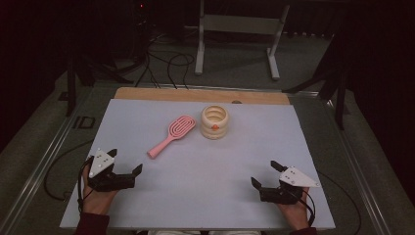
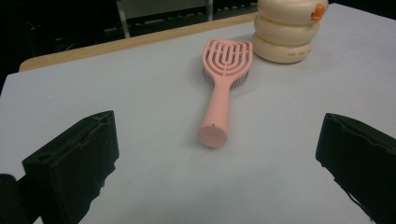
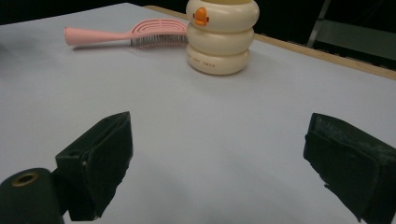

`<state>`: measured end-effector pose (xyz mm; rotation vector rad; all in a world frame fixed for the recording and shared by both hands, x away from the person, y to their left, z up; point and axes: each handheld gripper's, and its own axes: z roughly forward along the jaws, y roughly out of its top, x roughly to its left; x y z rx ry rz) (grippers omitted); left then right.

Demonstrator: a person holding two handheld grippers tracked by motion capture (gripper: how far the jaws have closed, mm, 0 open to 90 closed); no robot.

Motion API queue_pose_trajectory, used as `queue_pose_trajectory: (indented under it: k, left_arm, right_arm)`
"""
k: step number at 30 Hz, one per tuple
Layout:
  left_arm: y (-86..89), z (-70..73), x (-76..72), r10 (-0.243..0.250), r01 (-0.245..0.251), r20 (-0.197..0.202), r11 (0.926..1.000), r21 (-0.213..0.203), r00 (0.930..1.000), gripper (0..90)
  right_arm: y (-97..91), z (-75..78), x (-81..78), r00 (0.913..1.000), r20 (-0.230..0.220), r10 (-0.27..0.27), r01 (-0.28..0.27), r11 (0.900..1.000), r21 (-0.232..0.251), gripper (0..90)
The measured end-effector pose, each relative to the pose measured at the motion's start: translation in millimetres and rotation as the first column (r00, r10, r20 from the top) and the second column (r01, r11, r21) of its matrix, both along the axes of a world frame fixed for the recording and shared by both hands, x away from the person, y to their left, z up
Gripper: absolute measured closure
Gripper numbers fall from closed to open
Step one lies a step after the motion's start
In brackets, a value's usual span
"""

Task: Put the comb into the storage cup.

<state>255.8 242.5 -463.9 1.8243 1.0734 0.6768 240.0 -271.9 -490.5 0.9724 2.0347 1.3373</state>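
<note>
Left gripper (image 1: 126,162) sits wide open and empty at the near left, right gripper (image 1: 265,174) likewise at the near right. Far centre lies the pink hairbrush (image 1: 172,135), its head just beside the cream ringed container (image 1: 214,122).

left gripper (image 1: 125,160): black, grey three-cornered plate, black cable | right gripper (image 1: 264,174): same | sleeves: dark red

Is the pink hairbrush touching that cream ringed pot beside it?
Apart. In the left gripper view, a strip of bare table shows between the pink hairbrush head and the cream ringed pot; the high view shows the same gap.
</note>
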Motion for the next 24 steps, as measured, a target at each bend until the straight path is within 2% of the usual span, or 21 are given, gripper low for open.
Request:
queue_pose_trajectory:
  k: [10,18,24]
  left_arm:
    - [-7.2,3.5,14.9,-0.053,0.055,-0.055,0.9977,0.040,0.9971,0.0]
    - [-10.5,7.4,24.5,-0.050,0.054,-0.066,0.9967,0.061,0.9966,0.0]
    - [-15.4,10.3,35.7,-0.062,0.071,-0.094,0.9931,0.093,0.9936,0.0]
  right_arm:
    - [-0.3,-0.2,0.3,1.0000,-0.002,0.001,-0.001,1.0000,-0.001,8.3]
    - [-0.3,-0.1,0.3,1.0000,-0.001,0.002,-0.002,1.0000,0.001,8.3]
    - [-0.7,-0.3,0.6,1.0000,-0.001,0.001,-0.001,1.0000,0.001,8.3]
